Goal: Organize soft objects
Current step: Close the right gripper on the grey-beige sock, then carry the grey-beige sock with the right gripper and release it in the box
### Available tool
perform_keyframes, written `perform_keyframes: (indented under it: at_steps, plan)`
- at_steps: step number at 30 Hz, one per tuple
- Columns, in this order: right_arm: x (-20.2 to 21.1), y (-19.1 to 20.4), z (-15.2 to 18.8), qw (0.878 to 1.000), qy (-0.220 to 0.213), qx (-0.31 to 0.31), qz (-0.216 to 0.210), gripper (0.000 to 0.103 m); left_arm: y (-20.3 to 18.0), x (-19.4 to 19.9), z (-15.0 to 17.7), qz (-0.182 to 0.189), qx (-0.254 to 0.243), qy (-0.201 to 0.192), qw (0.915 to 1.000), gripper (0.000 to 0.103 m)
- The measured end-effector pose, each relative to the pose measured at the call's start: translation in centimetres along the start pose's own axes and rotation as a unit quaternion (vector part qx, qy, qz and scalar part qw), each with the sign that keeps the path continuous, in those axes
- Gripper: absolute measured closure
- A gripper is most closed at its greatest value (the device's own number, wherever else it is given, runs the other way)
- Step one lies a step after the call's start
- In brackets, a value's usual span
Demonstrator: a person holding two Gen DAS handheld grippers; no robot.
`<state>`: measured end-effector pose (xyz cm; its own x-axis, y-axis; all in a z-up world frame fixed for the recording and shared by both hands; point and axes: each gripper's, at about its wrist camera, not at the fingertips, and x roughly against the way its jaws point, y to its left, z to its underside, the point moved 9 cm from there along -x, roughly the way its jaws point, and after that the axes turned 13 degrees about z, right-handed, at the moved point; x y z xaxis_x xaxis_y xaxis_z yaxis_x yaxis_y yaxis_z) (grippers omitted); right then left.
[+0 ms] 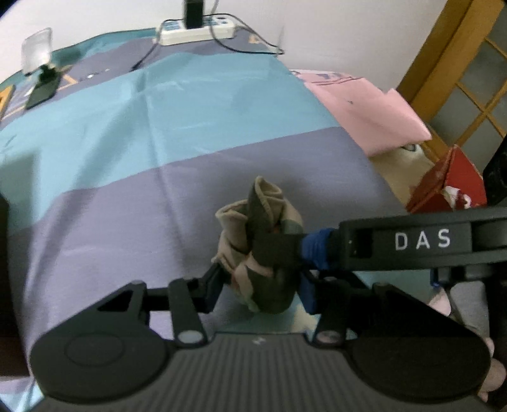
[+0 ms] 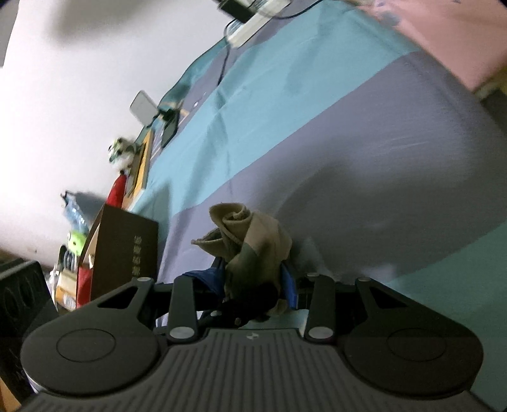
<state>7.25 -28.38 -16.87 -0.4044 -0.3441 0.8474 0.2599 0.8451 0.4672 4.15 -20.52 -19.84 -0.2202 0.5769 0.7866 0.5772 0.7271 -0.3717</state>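
Observation:
A rolled bundle of beige and grey-green socks (image 1: 266, 202) is held upright just above a striped bedsheet (image 1: 158, 126). My left gripper (image 1: 261, 288) has its fingers against both sides of the bundle's lower part, which fills the gap between them. My right gripper (image 1: 279, 247) comes in from the right and clamps the bundle's middle; one black finger crosses its front. In the right wrist view the sock bundle (image 2: 253, 234) rises from between the blue pads of the right gripper (image 2: 253, 280), which is shut on it.
A white power strip (image 1: 196, 28) with cables lies at the far edge by the wall. A phone on a stand (image 1: 41, 92) is far left. Folded pink cloth (image 1: 364, 111) and a red box (image 1: 443, 183) sit at the right. A brown box (image 2: 126, 250) stands beside the bed.

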Motion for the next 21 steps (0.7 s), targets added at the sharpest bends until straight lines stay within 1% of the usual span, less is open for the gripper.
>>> perform_keyframes:
  at_steps: [3,10,17,21]
  plan:
    - [-0.6,1.1,0.7,1.000,0.012,0.009,-0.011,0.081,0.9,0.9,0.4,-0.024,-0.003,0.000,0.9997,0.052]
    - [-1.5,4.3,3.1,0.998,0.034,0.052,-0.018,0.081,3.1,3.4,2.6,-0.051,0.018,0.004,0.9985,0.052]
    - [-2.3,7.3,6.4,0.994,0.063,0.089,-0.025,0.081,4.8,6.2,6.0,-0.076,0.029,0.008,0.9967,0.052]
    - [-3.2,9.9,9.1,0.990,0.083,0.112,-0.026,0.081,6.4,8.4,8.6,-0.087,0.043,0.010,0.9953,0.052]
